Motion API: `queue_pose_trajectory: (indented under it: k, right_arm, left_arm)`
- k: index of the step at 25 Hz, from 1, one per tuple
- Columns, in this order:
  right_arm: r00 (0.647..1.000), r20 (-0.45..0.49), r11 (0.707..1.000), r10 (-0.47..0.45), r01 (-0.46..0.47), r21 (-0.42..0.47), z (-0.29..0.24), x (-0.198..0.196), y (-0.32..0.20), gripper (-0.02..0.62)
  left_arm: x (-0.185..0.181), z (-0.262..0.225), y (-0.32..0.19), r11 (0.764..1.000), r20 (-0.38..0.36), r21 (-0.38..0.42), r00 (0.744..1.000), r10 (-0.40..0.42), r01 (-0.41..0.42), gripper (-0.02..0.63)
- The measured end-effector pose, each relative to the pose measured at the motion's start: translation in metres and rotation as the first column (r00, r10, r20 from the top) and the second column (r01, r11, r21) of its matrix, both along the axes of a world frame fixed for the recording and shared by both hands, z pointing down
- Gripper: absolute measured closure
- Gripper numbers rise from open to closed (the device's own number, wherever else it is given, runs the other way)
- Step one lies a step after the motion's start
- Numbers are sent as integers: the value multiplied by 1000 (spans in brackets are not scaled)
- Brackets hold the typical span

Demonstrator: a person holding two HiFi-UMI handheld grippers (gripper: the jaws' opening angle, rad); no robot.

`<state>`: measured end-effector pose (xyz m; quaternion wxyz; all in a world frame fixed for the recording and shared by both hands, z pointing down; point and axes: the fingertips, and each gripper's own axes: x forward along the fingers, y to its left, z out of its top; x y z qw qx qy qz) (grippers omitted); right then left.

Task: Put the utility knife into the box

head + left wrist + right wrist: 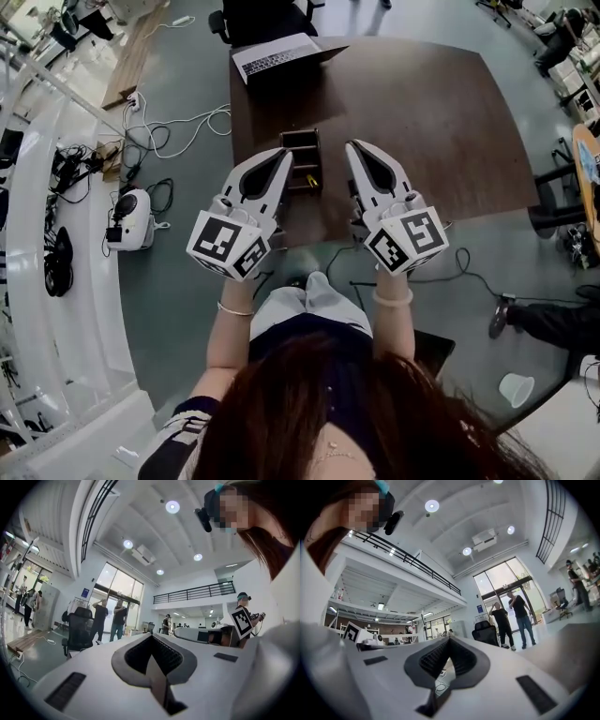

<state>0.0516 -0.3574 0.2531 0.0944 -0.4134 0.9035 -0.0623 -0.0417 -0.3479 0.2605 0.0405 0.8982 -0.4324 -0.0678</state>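
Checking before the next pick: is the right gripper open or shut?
Shut. The right gripper shows its jaw tips touching in its own view, nothing held between them.

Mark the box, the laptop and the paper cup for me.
box (301, 134): head view, on its far wall.
laptop (270, 60): head view, on the keyboard.
paper cup (517, 387): head view, on the cup's middle.

Open-plan lab hall — mezzanine railing (194, 592), glass doors (115, 588), office chair (78, 632), laptop (277, 54) on table (422, 112)
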Motion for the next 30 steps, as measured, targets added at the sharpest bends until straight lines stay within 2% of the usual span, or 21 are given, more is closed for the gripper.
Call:
queue_pose_trajectory:
  k: [9, 30]
  right_arm:
    - [1000, -8, 1000, 1, -1, 23, -13, 0, 14, 580]
    - [1000, -18, 1000, -16, 16, 17, -11, -8, 23, 580]
  left_arm:
    - [6, -14, 11, 1000, -2, 27, 1000, 16, -16, 606]
    - [7, -11, 19, 999, -15, 23, 999, 33, -33, 606]
